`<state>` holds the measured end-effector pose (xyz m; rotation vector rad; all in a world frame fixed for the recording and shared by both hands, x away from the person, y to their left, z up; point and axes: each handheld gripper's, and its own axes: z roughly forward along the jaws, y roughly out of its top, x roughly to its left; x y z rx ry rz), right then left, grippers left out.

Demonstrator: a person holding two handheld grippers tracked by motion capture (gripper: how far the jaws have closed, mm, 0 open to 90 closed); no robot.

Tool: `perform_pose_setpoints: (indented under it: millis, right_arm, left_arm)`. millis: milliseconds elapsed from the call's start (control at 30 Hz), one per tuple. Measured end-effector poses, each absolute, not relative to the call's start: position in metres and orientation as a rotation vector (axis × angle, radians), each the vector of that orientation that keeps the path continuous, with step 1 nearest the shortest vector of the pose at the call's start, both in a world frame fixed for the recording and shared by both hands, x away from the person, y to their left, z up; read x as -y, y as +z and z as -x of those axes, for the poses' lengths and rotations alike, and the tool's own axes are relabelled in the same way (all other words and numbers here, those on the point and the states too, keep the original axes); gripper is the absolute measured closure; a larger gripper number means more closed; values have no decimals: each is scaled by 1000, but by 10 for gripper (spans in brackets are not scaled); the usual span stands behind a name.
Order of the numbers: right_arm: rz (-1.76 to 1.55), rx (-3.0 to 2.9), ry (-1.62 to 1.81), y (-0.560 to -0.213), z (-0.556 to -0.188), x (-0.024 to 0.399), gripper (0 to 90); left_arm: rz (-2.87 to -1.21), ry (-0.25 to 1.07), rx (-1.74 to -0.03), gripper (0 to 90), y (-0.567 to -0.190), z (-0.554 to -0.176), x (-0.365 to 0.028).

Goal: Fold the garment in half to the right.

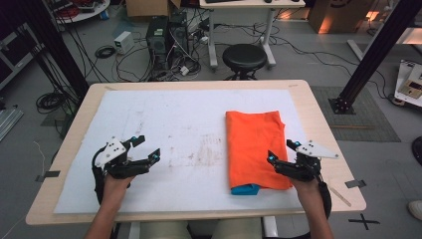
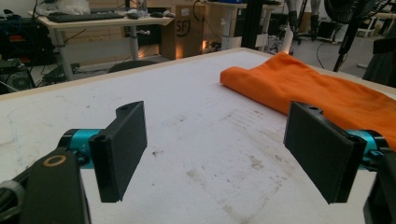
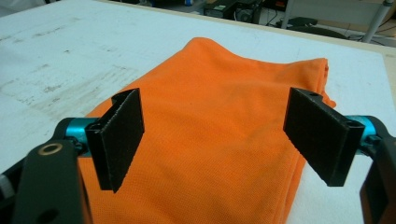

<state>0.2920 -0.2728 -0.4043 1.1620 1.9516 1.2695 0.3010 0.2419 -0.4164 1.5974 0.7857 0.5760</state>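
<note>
A folded orange cloth (image 1: pixel 255 144) lies on the right half of the white mat (image 1: pixel 174 129), with a bit of blue fabric (image 1: pixel 247 189) poking out at its near edge. My right gripper (image 1: pixel 283 152) hovers open over the cloth's near right corner; in the right gripper view the orange cloth (image 3: pixel 210 121) spreads under its jaws, which stand wide apart, nothing held. My left gripper (image 1: pixel 148 147) is open over bare mat at the left. In the left gripper view the cloth (image 2: pixel 317 88) lies ahead to the right, beyond the parted jaws.
The mat covers a wooden table (image 1: pixel 318 114) and carries dirty smudges (image 1: pixel 209 149) at its middle. Beyond the far edge stand a black stool (image 1: pixel 244 57), computer towers (image 1: pixel 166 37) and tangled cables on the floor. A black frame post (image 1: pixel 373 50) rises at the right.
</note>
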Motion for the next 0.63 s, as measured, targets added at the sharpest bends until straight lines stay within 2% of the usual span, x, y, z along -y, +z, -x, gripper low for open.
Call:
perform_pose_setpoints:
  millis: [633]
  right_arm:
    - [-1156,-1948,1272,-403,-292,274,208]
  left_arm:
    - [-1603,575,-787,215,-417,-302,-241]
